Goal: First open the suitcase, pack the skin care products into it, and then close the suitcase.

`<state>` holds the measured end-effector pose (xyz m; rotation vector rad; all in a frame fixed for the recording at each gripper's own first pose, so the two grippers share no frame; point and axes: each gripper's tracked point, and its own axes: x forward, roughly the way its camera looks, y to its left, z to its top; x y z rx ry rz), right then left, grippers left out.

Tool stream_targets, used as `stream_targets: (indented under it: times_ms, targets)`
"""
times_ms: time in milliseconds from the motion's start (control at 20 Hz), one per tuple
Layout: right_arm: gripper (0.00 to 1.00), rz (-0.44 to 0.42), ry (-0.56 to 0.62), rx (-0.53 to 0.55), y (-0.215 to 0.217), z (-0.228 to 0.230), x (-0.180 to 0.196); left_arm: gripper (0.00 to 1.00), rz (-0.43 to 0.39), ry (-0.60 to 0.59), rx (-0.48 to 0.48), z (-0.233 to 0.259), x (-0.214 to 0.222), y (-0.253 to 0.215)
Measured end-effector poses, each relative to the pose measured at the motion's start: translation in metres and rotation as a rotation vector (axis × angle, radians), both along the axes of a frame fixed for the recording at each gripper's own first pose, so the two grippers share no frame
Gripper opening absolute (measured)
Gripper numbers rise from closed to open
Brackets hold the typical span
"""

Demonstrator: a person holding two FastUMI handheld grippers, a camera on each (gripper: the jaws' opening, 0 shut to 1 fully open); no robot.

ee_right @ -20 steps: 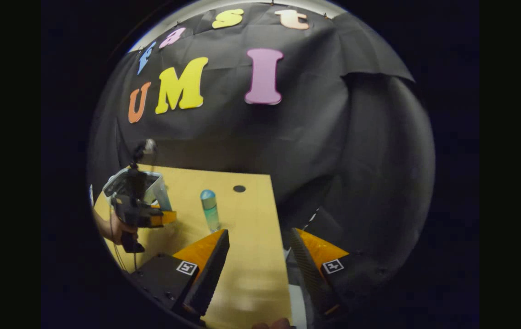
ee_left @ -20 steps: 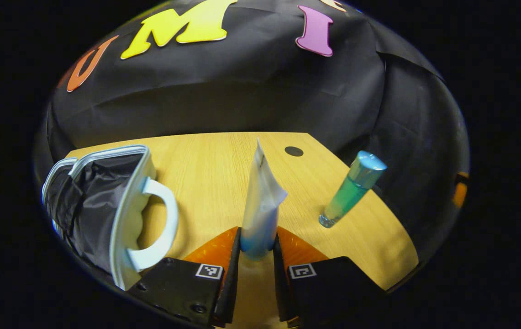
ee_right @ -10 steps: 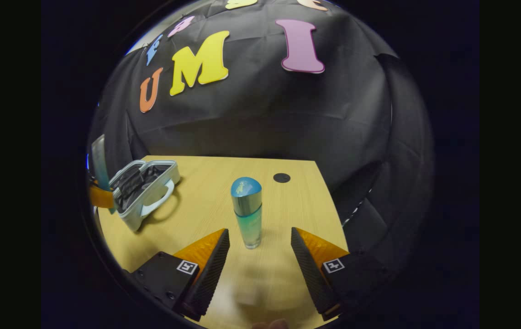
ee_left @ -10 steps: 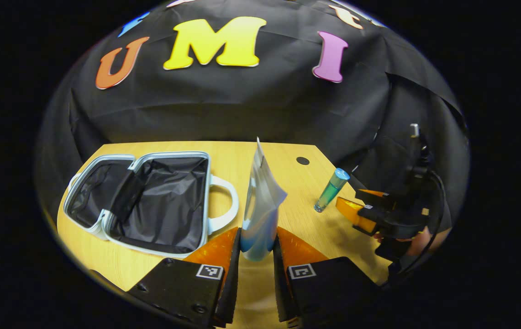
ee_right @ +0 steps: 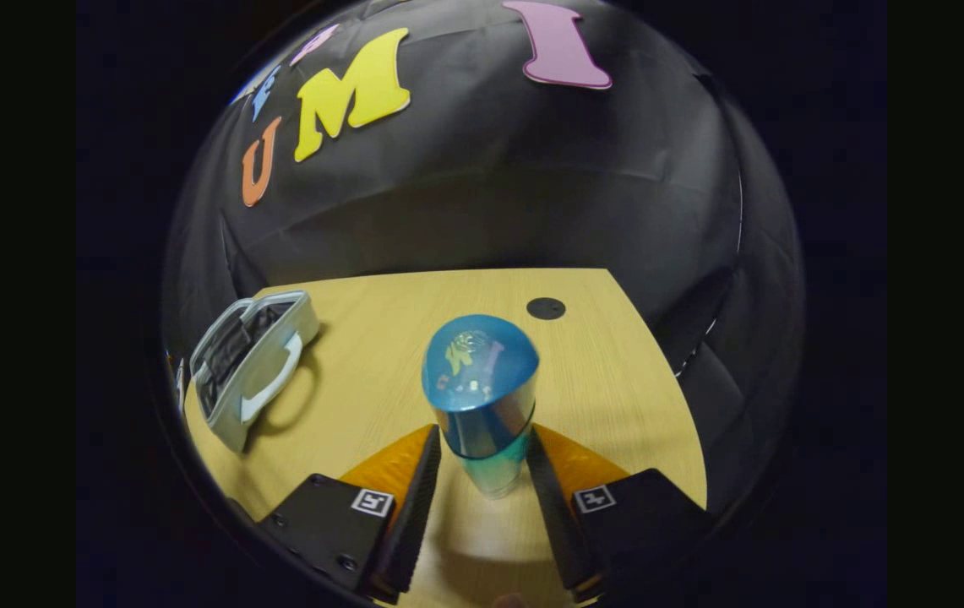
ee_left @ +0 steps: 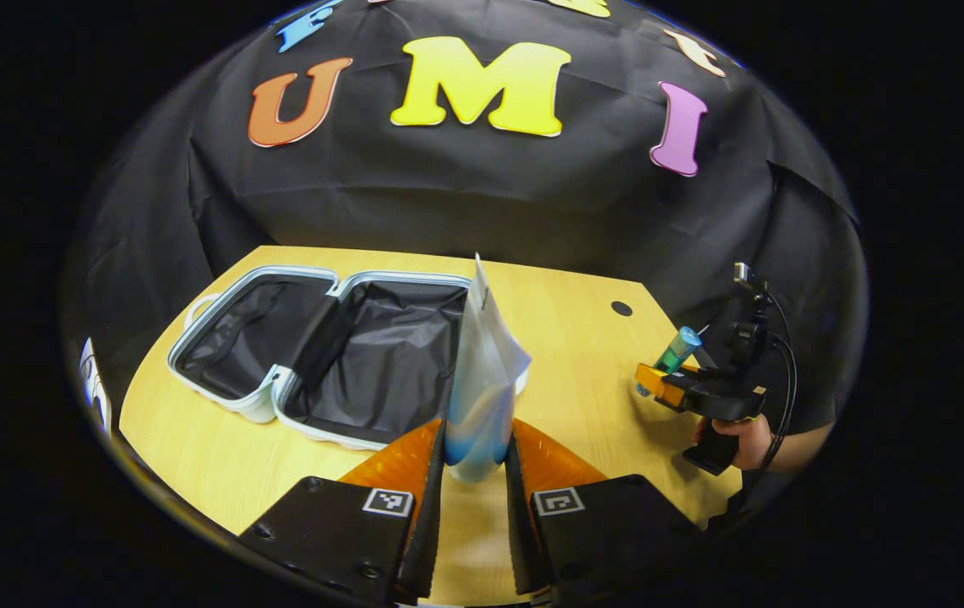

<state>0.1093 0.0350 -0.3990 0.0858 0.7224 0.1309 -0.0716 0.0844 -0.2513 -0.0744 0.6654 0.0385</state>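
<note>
On a light wooden tabletop a small pale suitcase lies open, both halves flat and showing dark lining. In the right gripper view the same suitcase sits at the far left of the tabletop, its white handle facing the middle.

In the left gripper view, the left tool has its two fingers closed narrowly on the lower end of a white and blue squeeze tube. The tube stands upright between them, its flat crimped end on top, in front of the suitcase's right half.

At the right edge of that view, a person's hand holds the right tool at the teal bottle, well apart from the suitcase.

In the right gripper view, the right tool has its fingers close on either side of the teal bottle, which stands upright with its shiny blue cap on top. Both fingers appear to press against its lower body. A small dark round hole lies in the tabletop behind the bottle.
</note>
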Motion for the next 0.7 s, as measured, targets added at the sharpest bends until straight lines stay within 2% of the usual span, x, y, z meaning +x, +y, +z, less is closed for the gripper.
stream_targets:
  times_ms: [50,150,200,450,700]
  targets:
    - [0.54,-0.006,0.003,-0.002,-0.002,0.000,0.001,0.37,0.011,0.000,0.001,0.002,-0.001,0.008]
    - [0.40,-0.015,0.010,-0.008,-0.002,0.000,0.004,0.37,0.027,-0.002,0.010,0.008,-0.001,0.026]
    - [0.37,-0.015,0.017,-0.011,-0.001,0.000,0.003,0.37,0.032,-0.006,0.015,0.012,0.002,0.036]
    - [0.33,-0.012,0.083,0.087,0.012,0.023,-0.017,0.37,-0.032,0.057,-0.030,0.015,0.037,0.080]
    - [0.32,0.036,0.144,0.246,0.029,0.085,-0.066,0.38,-0.111,0.206,-0.091,-0.010,0.081,0.117]
